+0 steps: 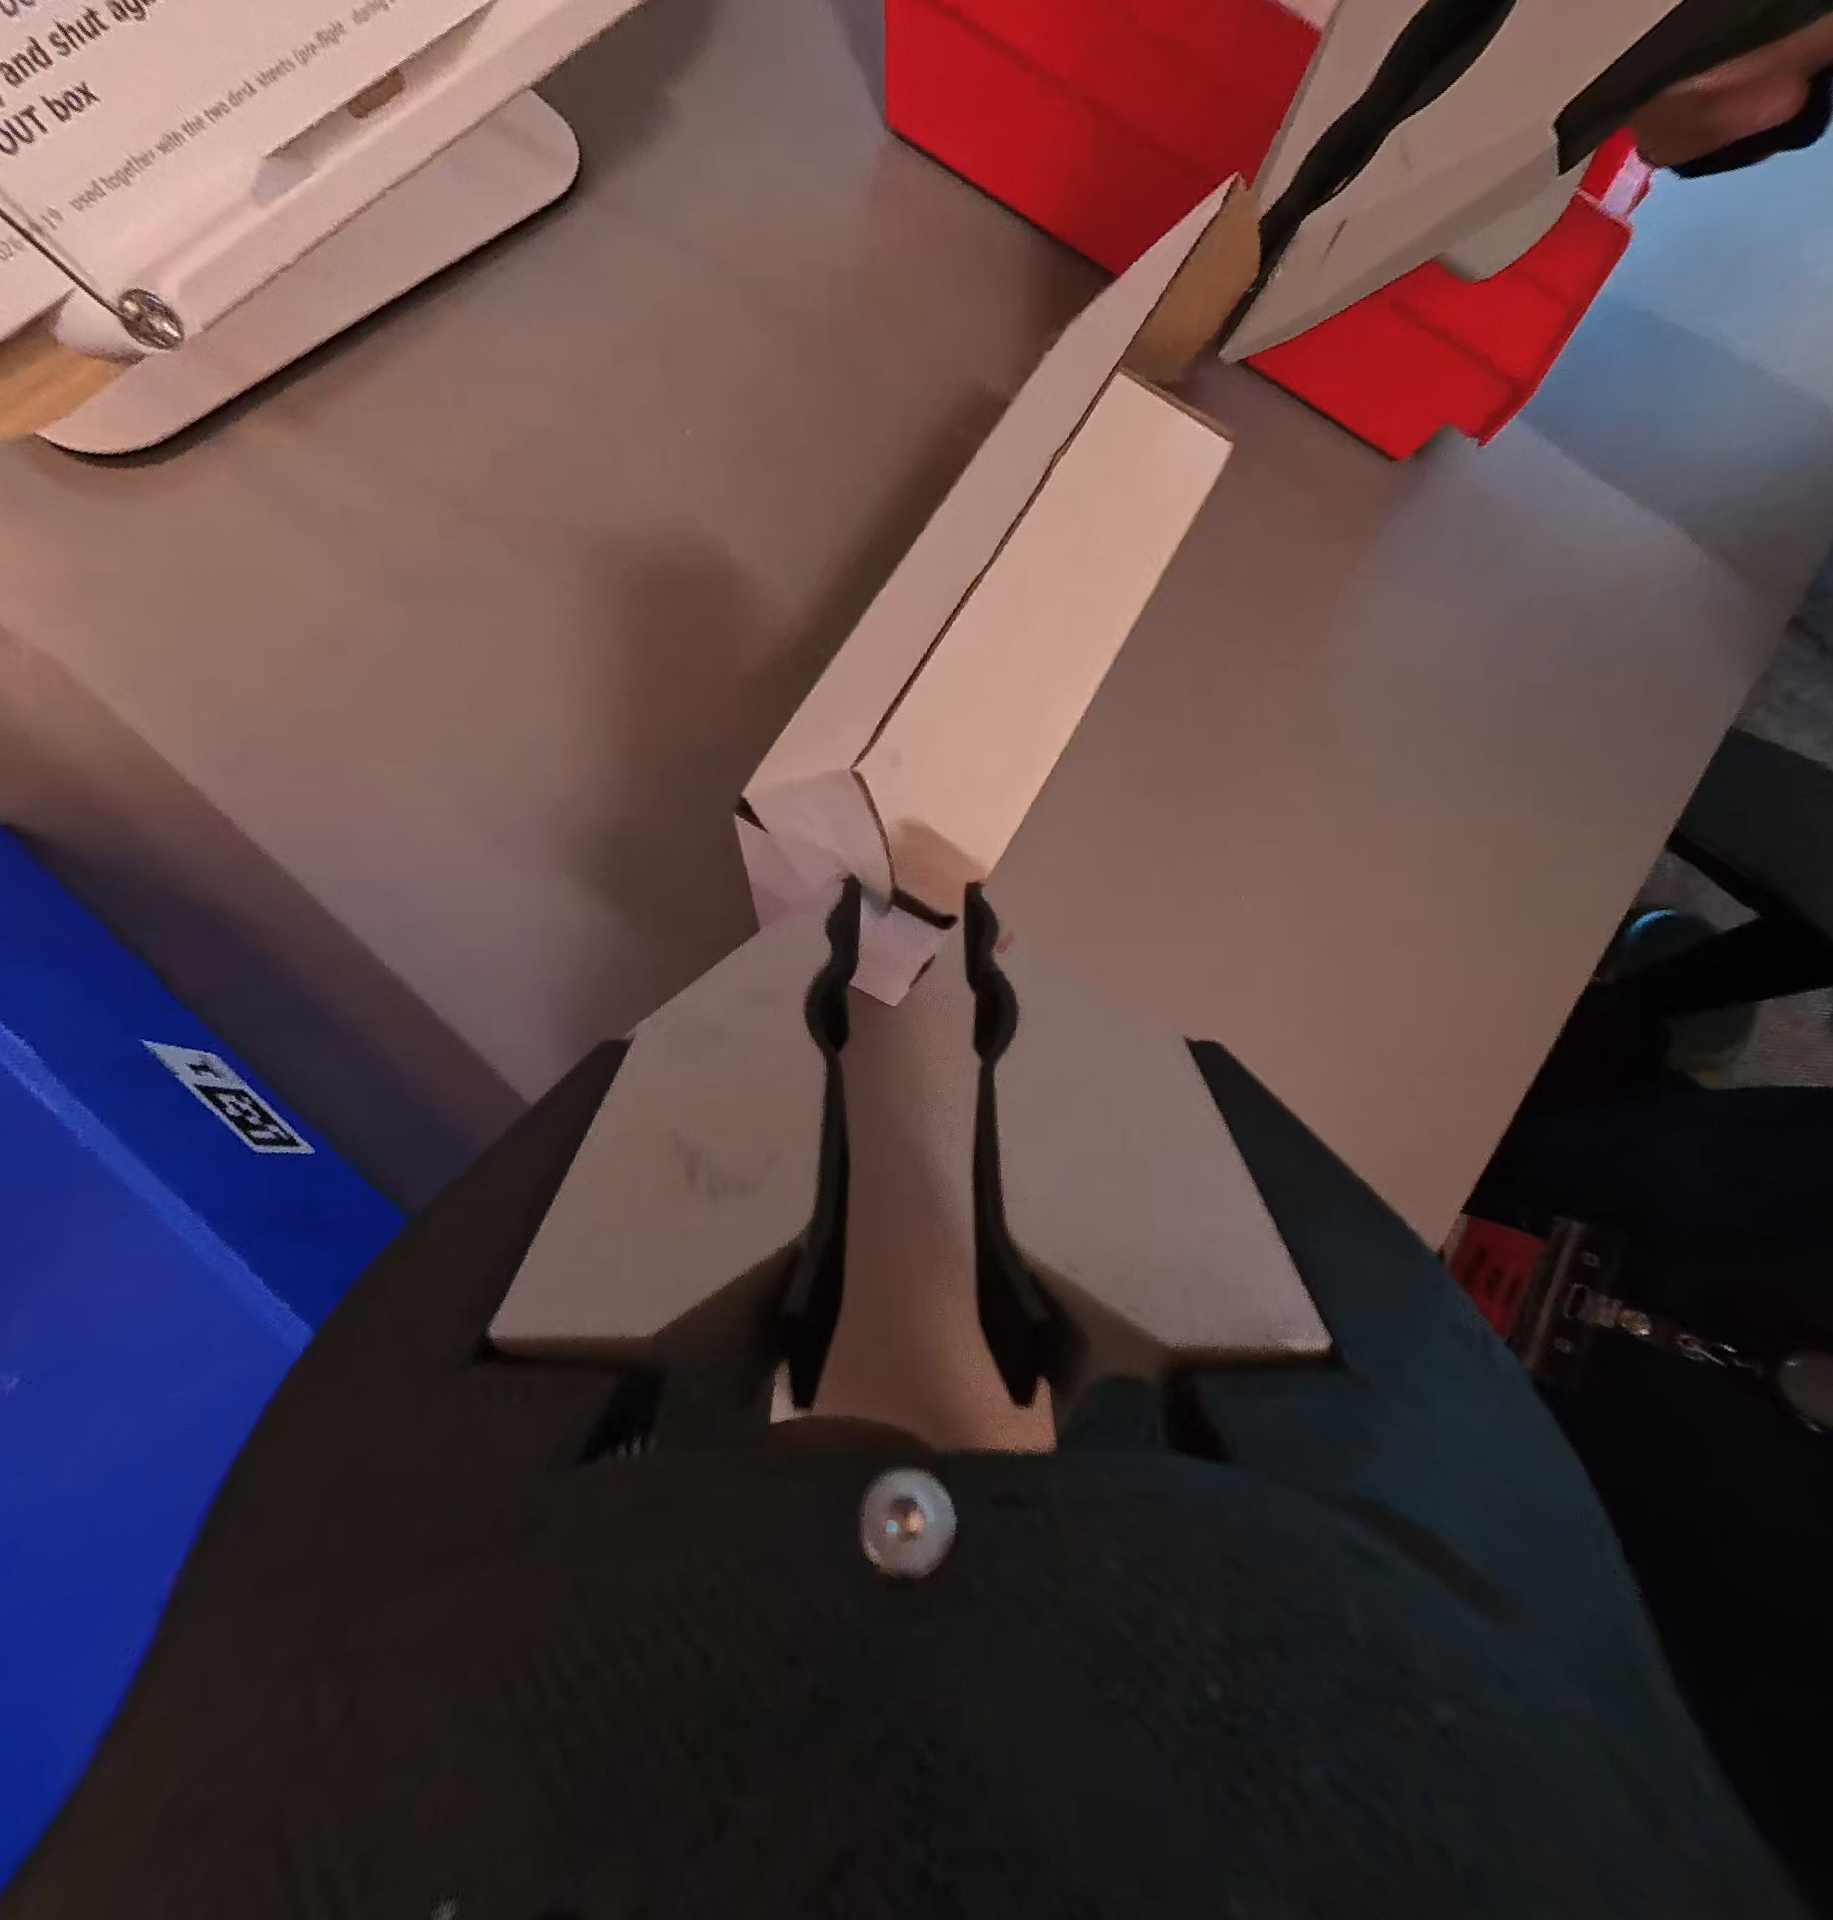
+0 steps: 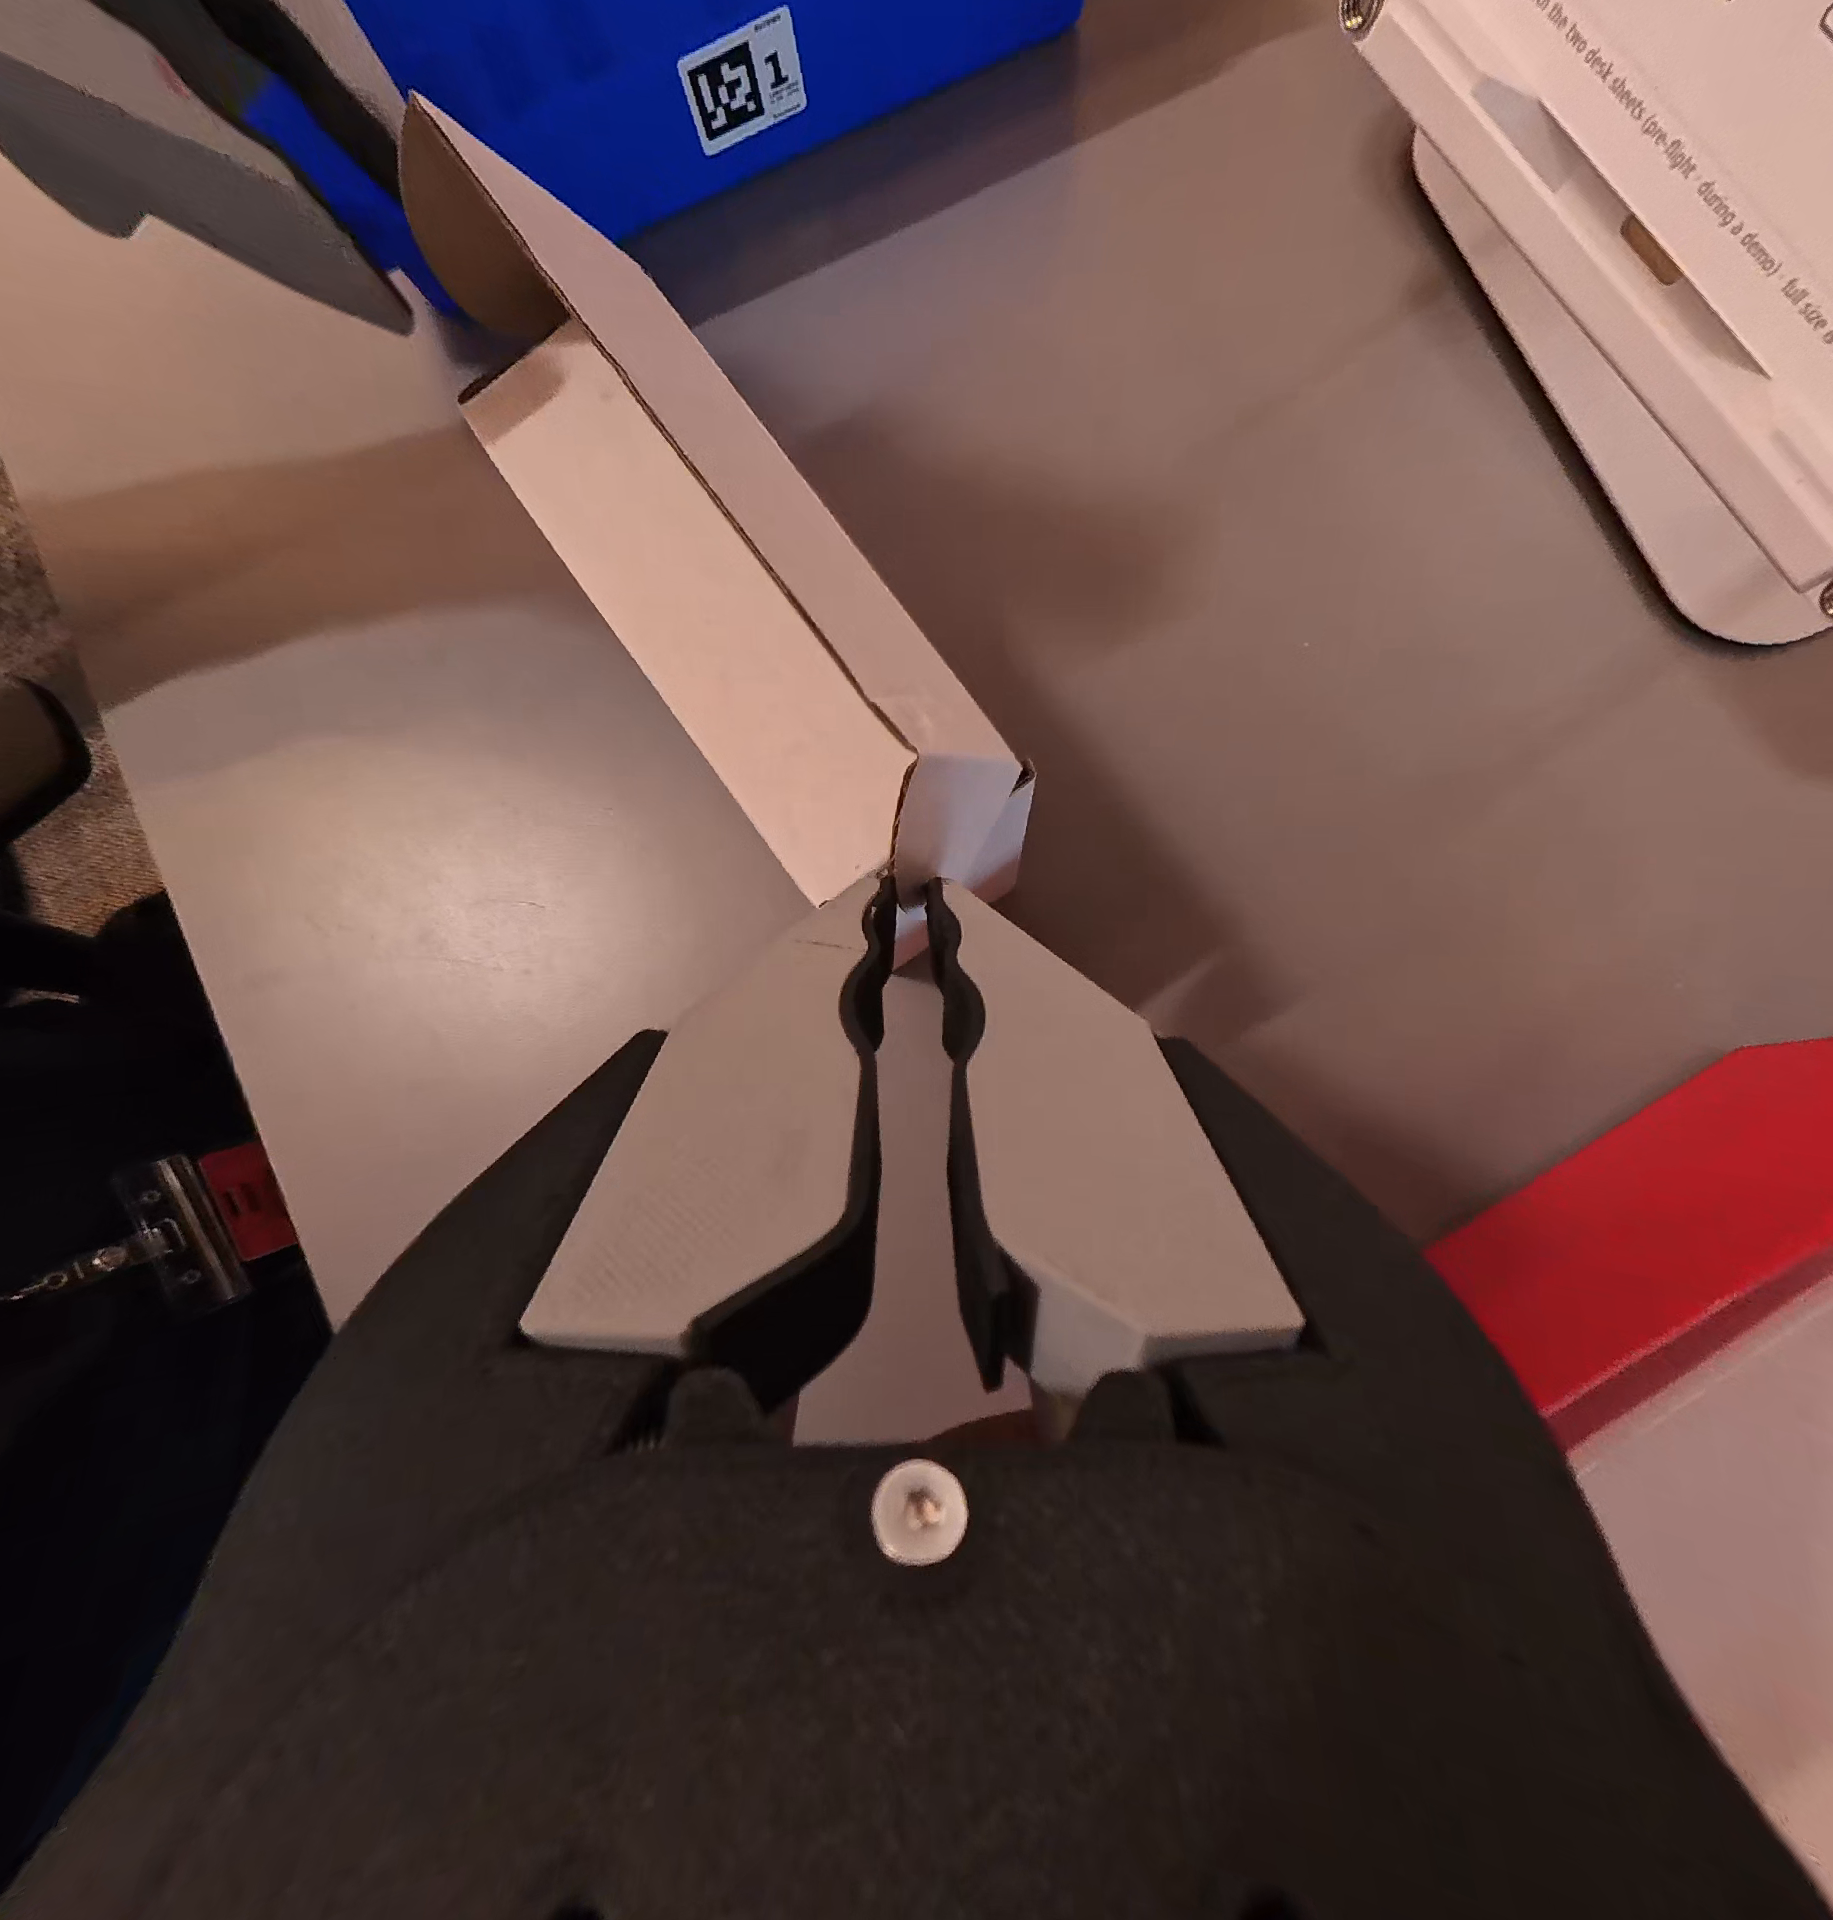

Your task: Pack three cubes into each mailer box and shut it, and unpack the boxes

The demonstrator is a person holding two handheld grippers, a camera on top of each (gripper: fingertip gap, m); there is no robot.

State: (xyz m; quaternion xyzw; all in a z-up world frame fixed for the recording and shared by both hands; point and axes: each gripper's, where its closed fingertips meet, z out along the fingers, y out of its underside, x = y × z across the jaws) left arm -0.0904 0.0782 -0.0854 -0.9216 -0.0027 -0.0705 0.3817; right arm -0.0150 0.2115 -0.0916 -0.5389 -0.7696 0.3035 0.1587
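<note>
A white cardboard mailer box (image 1: 1005,623) lies slantwise between my two grippers, its lid nearly down and a brown ear flap (image 1: 1198,301) sticking out at its far end. My left gripper (image 1: 910,906) is closed on the near end corner and a small white flap there. In the right wrist view the same box (image 2: 704,582) runs up and left. My right gripper (image 2: 910,896) is shut on the white end flap (image 2: 969,821). Each gripper shows at the box's far end in the other's view: the right one (image 1: 1411,156), the left one (image 2: 195,197). No cubes are in view.
A blue bin (image 1: 91,1195) with a black-and-white tag stands left of my left gripper and shows in the right view (image 2: 621,114). A red bin (image 1: 1099,114) stands behind the box. A white stand (image 1: 299,249) holds a printed sheet. The table edge (image 1: 1618,935) runs to the right. The left gripper's tips are roughly 15 cm from the right gripper's.
</note>
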